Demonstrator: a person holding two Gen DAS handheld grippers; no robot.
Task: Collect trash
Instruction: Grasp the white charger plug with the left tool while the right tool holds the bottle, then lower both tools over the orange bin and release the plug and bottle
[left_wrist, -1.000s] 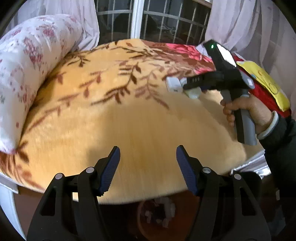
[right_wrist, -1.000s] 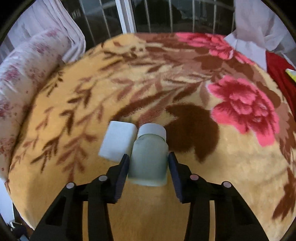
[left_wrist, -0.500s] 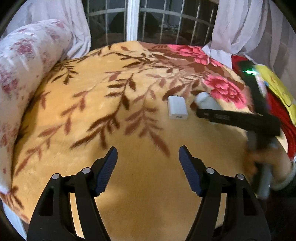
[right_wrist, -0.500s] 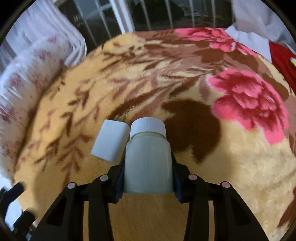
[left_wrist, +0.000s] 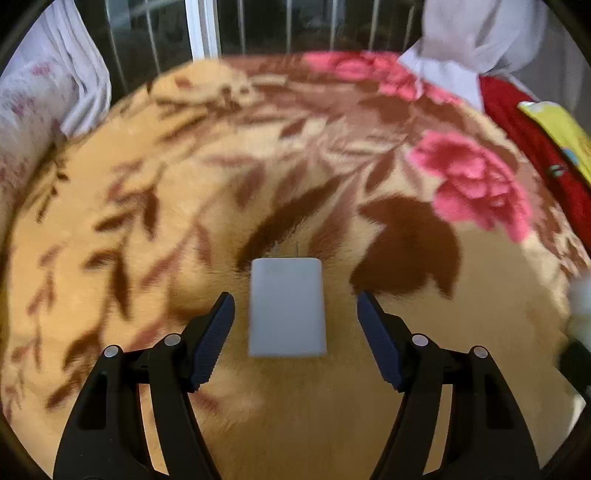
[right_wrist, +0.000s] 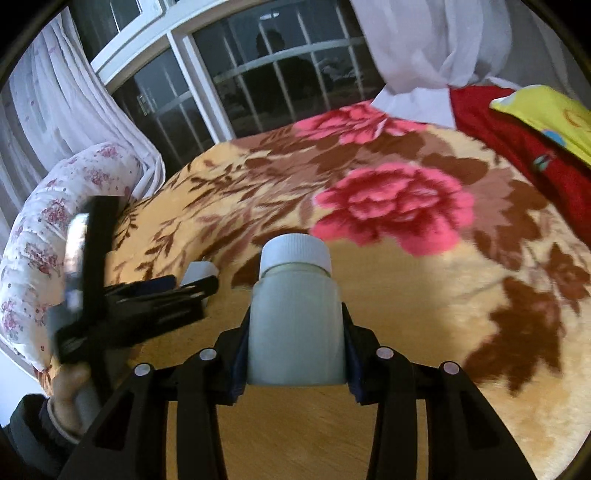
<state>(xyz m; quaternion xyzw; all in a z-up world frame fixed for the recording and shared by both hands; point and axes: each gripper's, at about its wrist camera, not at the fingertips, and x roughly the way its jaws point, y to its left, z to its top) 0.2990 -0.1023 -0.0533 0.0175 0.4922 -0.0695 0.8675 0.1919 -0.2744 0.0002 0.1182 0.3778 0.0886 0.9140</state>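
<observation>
The right gripper (right_wrist: 295, 332) pinches a pale plastic white-capped jar (right_wrist: 295, 314), unseen from the left wrist, whose closing left gripper (left_wrist: 295, 339) straddles a white plug-in charger block (left_wrist: 287, 306) untouched.

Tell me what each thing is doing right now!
Bottle: capped, clamped in the right gripper, up off the blanket.
Charger: lying flat on the blanket, between the left gripper's fingers, untouched.
Left gripper: closing, pads not yet on the charger.
Right gripper: shut on the bottle.
</observation>
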